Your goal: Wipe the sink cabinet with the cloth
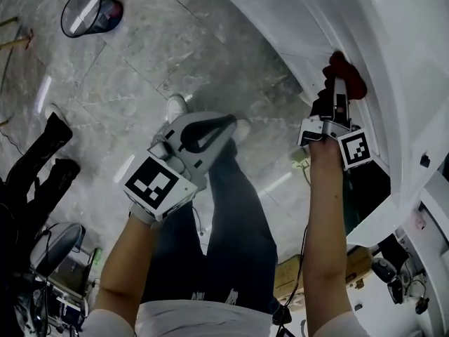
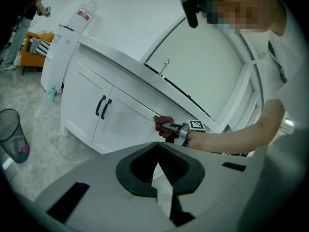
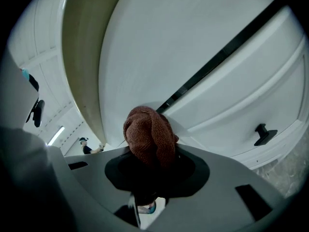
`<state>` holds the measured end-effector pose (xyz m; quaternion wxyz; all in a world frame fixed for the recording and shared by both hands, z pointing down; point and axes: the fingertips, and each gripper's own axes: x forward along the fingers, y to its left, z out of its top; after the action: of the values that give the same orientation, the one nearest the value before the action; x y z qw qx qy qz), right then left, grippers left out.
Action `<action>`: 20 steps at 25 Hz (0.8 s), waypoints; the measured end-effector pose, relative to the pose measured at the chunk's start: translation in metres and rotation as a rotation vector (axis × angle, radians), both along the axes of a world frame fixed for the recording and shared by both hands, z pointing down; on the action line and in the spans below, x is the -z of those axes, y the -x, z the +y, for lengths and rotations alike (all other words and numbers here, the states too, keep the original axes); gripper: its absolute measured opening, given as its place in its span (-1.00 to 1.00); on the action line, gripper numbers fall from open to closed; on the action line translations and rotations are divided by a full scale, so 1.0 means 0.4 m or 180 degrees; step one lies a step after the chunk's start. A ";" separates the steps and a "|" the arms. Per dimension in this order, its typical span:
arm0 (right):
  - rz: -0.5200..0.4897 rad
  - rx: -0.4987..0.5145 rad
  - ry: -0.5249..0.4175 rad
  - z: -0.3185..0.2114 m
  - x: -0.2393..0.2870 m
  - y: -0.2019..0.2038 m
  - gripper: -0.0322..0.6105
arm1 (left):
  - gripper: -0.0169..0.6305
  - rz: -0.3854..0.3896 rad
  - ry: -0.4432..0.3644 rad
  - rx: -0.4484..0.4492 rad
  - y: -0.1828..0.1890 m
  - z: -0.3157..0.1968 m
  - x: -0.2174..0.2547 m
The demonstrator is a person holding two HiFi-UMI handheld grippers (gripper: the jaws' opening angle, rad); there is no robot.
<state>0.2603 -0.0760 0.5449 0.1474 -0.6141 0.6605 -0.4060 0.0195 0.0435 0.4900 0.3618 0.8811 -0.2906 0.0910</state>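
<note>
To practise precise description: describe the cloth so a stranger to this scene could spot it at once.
Find the white sink cabinet. High on its front, the right gripper pinches a bunched cloth. It is the only reddish-brown, knitted thing there.

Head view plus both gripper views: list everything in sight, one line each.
cloth: one, dark red, pressed on the cabinet front
sink cabinet: one, white, beside the person
door handles: two, black, on the double doors
knob: one, black, on the panel near the cloth
faucet: one, silver, above the countertop
wastebasket: one, black mesh, on the floor
left gripper: one, grey, shut, empty
right gripper: one, grey, shut on the cloth
</note>
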 end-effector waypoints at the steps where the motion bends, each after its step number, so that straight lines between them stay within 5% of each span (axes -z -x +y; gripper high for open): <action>1: 0.0011 0.0032 0.0016 -0.004 -0.006 0.002 -0.52 | -0.91 0.0000 0.0005 -0.0005 -0.001 0.002 0.000; 9: -0.0030 0.0127 0.0488 -0.009 -0.151 0.011 -0.53 | -0.91 -0.0064 0.0094 0.0108 0.017 -0.009 -0.023; 20: 0.0088 0.0200 0.0769 -0.009 -0.345 0.012 -0.53 | -0.91 -0.0185 0.0208 0.0220 0.040 -0.016 -0.046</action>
<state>0.2556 -0.0796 0.6828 0.0504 -0.6119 0.6276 -0.4786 0.0035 0.0371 0.5085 0.3847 0.8552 -0.3282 0.1134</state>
